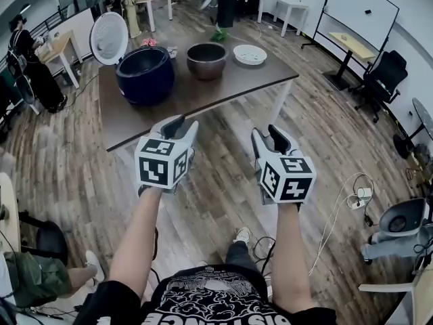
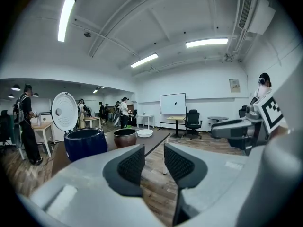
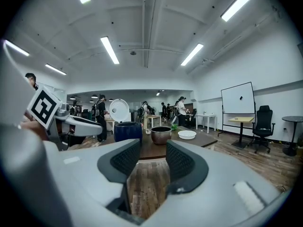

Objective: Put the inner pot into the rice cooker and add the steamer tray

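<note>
A dark blue rice cooker (image 1: 144,74) stands on the brown table (image 1: 203,97) with its white lid (image 1: 108,38) raised. To its right sit the metal inner pot (image 1: 206,59) and the white steamer tray (image 1: 249,54). My left gripper (image 1: 181,124) and right gripper (image 1: 270,135) hover over the wooden floor, short of the table's near edge, both open and empty. The left gripper view shows the cooker (image 2: 85,143), pot (image 2: 124,137) and tray (image 2: 144,133) beyond the left gripper (image 2: 154,162). In the right gripper view the pot (image 3: 161,135) lies ahead of the right gripper (image 3: 153,160).
Several people stand at desks behind the table. A black office chair (image 1: 382,76), a whiteboard (image 1: 362,9) and a small yellow table stand to the right. Cables and a power strip (image 1: 357,198) lie on the floor at right. A seated person's legs (image 1: 40,273) are at lower left.
</note>
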Action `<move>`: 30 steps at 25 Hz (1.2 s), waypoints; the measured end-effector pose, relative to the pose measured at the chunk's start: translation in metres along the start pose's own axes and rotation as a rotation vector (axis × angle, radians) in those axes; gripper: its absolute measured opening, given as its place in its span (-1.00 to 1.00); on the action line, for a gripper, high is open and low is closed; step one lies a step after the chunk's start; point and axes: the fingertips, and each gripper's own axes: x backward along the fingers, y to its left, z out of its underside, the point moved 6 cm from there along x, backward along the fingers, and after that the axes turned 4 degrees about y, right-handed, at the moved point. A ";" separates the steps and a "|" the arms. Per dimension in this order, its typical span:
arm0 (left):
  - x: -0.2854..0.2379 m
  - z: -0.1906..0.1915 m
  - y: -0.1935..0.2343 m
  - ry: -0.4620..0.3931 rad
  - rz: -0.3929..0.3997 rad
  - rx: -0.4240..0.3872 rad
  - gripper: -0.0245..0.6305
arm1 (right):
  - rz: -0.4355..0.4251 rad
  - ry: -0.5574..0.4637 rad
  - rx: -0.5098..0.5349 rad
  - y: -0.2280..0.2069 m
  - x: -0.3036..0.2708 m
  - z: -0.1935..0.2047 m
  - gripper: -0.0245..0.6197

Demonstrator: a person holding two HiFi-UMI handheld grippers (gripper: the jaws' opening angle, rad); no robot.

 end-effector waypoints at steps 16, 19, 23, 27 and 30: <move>-0.134 -0.050 -0.021 0.021 -0.093 0.072 -0.11 | -0.086 0.035 0.039 -0.129 -0.084 -0.031 0.00; -0.148 -0.054 -0.023 0.025 -0.119 0.077 -0.02 | -0.105 0.035 0.031 -0.147 -0.095 -0.033 0.08; -0.163 -0.063 -0.025 0.027 -0.158 0.094 0.11 | -0.127 0.027 0.012 -0.168 -0.107 -0.039 0.23; -0.175 -0.068 -0.028 0.022 -0.189 0.112 0.27 | -0.136 0.016 -0.008 -0.186 -0.117 -0.041 0.38; -0.182 -0.069 -0.032 0.022 -0.205 0.117 0.34 | -0.147 0.018 -0.009 -0.196 -0.123 -0.041 0.51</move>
